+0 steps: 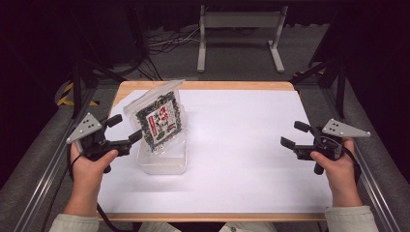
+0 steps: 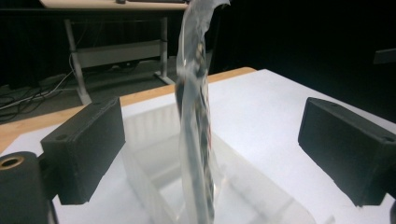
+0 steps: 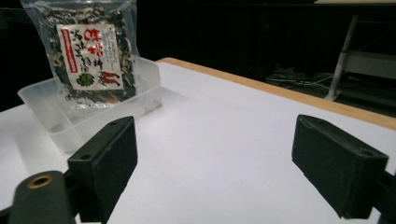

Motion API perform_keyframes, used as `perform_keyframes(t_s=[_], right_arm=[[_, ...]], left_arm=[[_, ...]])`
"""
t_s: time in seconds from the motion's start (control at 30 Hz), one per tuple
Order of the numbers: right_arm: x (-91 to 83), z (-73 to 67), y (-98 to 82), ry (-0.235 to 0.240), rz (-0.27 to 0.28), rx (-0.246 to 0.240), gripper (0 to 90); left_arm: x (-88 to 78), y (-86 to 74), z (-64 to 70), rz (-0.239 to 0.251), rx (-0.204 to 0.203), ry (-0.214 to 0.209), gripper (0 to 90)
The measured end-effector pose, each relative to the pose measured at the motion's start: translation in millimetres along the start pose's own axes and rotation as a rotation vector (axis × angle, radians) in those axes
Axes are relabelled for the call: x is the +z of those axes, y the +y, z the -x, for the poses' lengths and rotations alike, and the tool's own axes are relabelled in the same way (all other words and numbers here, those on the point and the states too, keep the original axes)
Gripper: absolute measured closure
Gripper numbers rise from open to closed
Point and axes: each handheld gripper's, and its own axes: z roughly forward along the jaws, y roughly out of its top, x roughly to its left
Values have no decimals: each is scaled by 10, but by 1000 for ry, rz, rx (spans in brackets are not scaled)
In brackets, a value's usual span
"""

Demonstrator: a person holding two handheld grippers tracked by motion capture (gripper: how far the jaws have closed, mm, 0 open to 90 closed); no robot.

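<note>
Standing upright in tub (image 1: 162, 162): packet (image 1: 159, 121), edge-on between my left gripper (image 1: 126, 128) | nearer than right gripper (image 1: 291, 135) | both wide, empty

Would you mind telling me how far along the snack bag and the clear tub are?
Done: the snack bag stands upright in the clear tub. In hand: nothing; the left gripper is open beside the bag, pads apart from it. The right gripper is open, apart. Left: apparently only withdrawing.
</note>
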Motion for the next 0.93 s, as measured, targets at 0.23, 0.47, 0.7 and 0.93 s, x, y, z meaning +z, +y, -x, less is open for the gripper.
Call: perform_keyframes(t_s=[0.23, 0.47, 0.7, 0.93], right_arm=[[-106, 48, -294, -46, -14, 21, 133], [-121, 57, -566, -78, -26, 21, 121], [-89, 83, -752, -98, -30, 19, 110], [-85, 112, -830, -108, -30, 31, 106]], left_arm=[[-229, -360, 24, -80, 66, 19, 74], [-326, -728, -35, -107, 52, -1, 74], [-293, -1001, -94, -155, 8, -24, 64], [-268, -1049, -114, -158, 14, -26, 58]])
